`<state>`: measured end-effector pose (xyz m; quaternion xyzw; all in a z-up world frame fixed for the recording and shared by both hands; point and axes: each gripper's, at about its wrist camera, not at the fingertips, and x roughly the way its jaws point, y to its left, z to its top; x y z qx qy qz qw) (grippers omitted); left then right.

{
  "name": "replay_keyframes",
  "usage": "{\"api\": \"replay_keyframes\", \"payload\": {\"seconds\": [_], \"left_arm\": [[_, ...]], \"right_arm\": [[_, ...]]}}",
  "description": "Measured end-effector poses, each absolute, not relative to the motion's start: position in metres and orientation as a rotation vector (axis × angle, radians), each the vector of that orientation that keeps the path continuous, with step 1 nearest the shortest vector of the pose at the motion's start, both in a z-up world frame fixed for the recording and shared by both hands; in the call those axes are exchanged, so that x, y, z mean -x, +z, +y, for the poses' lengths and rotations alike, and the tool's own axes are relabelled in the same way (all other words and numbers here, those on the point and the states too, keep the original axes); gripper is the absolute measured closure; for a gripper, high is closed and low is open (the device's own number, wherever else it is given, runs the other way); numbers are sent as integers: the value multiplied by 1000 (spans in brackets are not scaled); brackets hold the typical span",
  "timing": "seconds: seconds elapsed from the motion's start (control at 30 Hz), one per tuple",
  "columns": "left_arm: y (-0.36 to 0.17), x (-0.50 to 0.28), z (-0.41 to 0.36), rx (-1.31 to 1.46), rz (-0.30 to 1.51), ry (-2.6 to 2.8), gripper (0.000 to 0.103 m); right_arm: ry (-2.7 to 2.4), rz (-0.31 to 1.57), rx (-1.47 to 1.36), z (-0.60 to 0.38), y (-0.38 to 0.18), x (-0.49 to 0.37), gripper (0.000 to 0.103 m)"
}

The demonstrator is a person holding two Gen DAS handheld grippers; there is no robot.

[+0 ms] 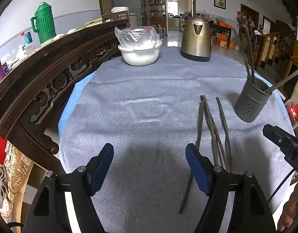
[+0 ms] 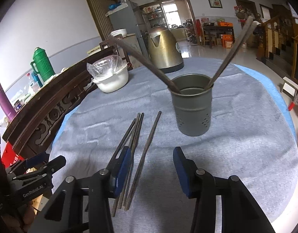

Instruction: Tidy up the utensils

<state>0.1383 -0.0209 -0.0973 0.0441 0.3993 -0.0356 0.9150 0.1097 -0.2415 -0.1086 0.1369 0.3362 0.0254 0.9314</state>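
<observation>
right wrist: right gripper jaws apart, empty, over chopsticks; left gripper wide, empty.

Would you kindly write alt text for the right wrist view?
The right claw hovers open over loose chopsticks lying on a grey cloth, none gripped. Beyond stands a metal holder with chopsticks leaning out, then a kettle and a covered white bowl.
</observation>
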Motion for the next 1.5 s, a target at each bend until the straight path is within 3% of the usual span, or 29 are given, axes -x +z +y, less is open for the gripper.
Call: {"api": "replay_keyframes", "payload": {"seconds": [0.73, 0.9, 1.03, 1.3, 1.5], "left_arm": [[-115, -148, -3, -44, 873, -57, 26], [-124, -153, -1, -9, 907, -74, 26], [-127, -152, -4, 1, 914, -99, 26], [-135, -147, -12, 15, 941, -188, 26], [-138, -144, -24, 29, 969, -276, 41]], "right_arm": [[60, 750, -287, -227, -127, -125, 54], [65, 763, -286, -226, -132, -129, 63], [69, 790, -274, -220, -140, -136, 64], [89, 874, -268, -213, -160, -143, 79], [95, 924, -288, -210, -171, -149, 80]]}}
